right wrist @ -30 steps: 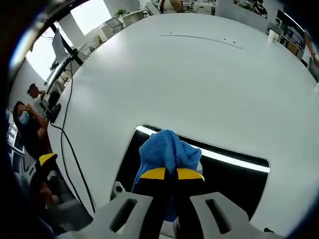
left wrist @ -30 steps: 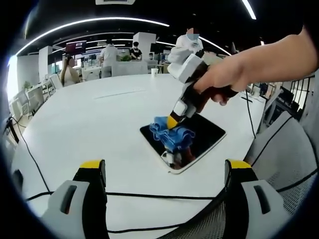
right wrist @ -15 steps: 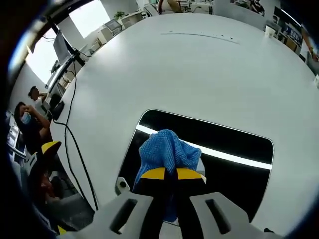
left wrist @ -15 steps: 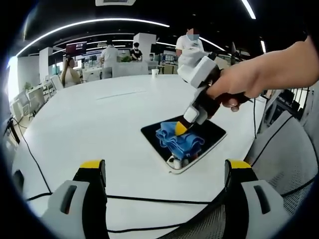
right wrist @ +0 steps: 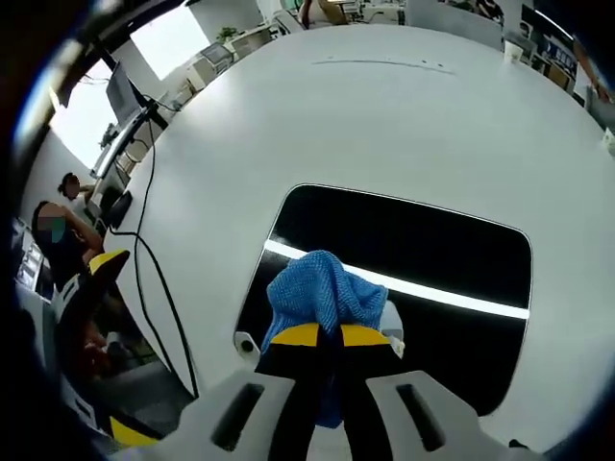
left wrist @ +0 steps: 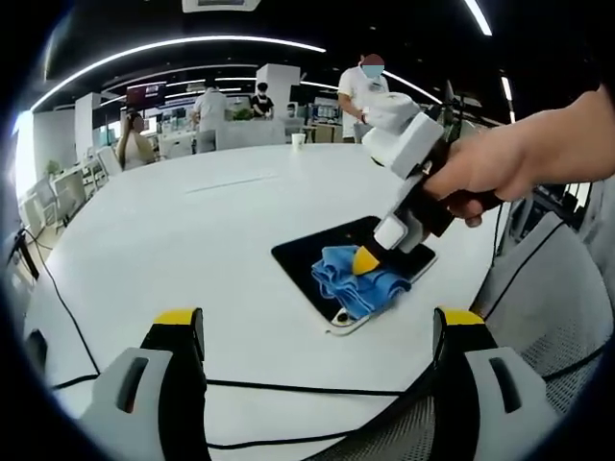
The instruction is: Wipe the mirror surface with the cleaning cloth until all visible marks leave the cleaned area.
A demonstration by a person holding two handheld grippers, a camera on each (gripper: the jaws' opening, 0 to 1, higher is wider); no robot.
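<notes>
right gripper view: r claw [right wrist: 328, 335] pins cloth [right wrist: 322, 289] nr mirror [right wrist: 423, 259] edge.

Curved ceiling light strips [left wrist: 192, 43] are glowing over an open office; people are standing beyond the white table [left wrist: 173, 230].

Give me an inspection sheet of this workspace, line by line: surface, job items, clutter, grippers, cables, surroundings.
Surface: large round white table, mostly bare.
Job's things: flat rectangular dark mirror lies on the table; crumpled blue cleaning cloth rests on its near part. Marks on the glass: cannot tell.
Clutter: small white cup at the far edge of the table.
Grippers: right gripper shut on the cloth, pressing it to the mirror; left gripper open, jaws wide apart, holding nothing.
Cables: thin black cable runs across the near edge of the table; another black cable trails off the side.
Surroundings: open office with desks, ceiling strip lights, people standing in the background.
</notes>
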